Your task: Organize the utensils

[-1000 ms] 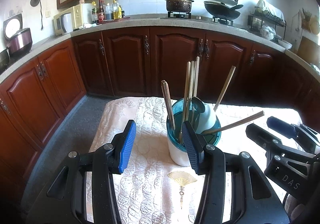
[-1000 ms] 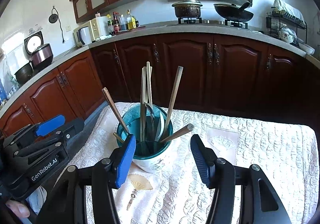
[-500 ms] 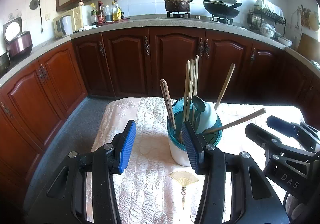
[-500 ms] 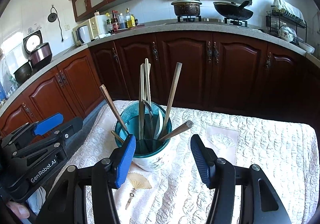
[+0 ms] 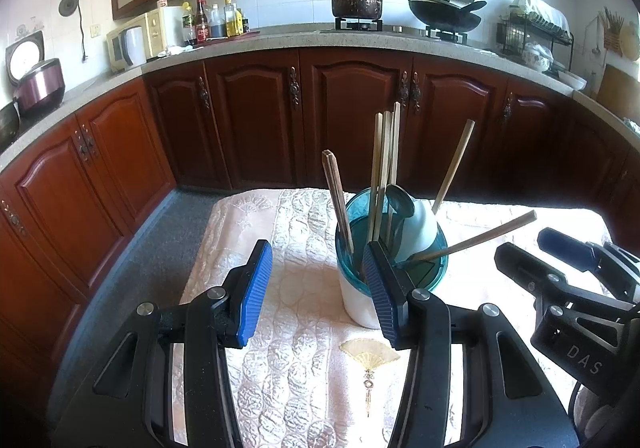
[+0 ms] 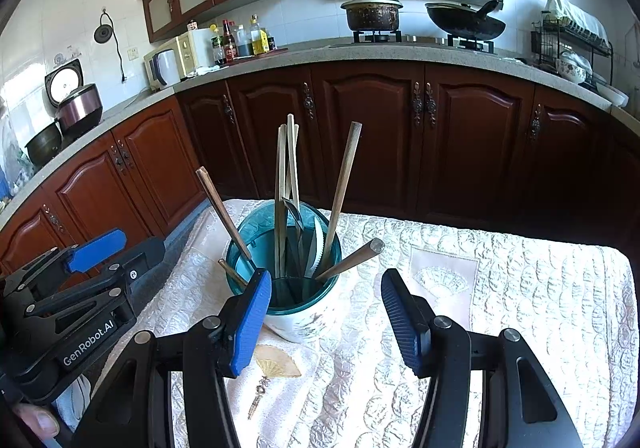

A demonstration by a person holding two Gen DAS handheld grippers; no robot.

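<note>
In the left wrist view, bare tablecloth (image 5: 280, 248) fills the lower centre, open between the parted blue pads (image 5: 254, 298). Right of centre, the utensil holder (image 5: 360, 304) blocks passage, its chopsticks (image 5: 384, 167) fanning upward and rightward. The right gripper (image 5: 560, 260) crowds the right edge.

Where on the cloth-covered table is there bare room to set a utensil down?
Bare tablecloth lies right of the utensil holder, out to the table's far edge, and left of it in the left wrist view. Crowded spots: the holder with splayed chopsticks, and the near side, where both open grippers hover.
</note>
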